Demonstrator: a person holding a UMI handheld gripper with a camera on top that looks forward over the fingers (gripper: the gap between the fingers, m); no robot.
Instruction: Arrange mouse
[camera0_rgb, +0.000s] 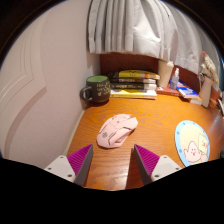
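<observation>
Gripper view.

- Jaws: wide apart, holding nothing; both pink pads bare.
- Mouse: pale pink, lying flat on the wooden counter, just ahead of the jaws and a little toward the left finger, long axis slanted. Not between the fingers, not touched.
- Round mat: blue with a printed figure, ahead and to the right of the jaws, apart from the mouse.
- Mug: dark, well beyond the mouse to the left, near the wall.
- Books: stacked, beyond the mouse at the back of the counter, under a curtain.

Risks, as judged:
- The mouse sits off-centre and slanted; a straight approach could have the left finger strike its shell and push it aside rather than straddle it.
- The rounded, smooth shell could slip from the pads if gripped high or at its narrow end.
- The mouse lies toward the counter's left side; a shove that way could send it toward the edge.
</observation>
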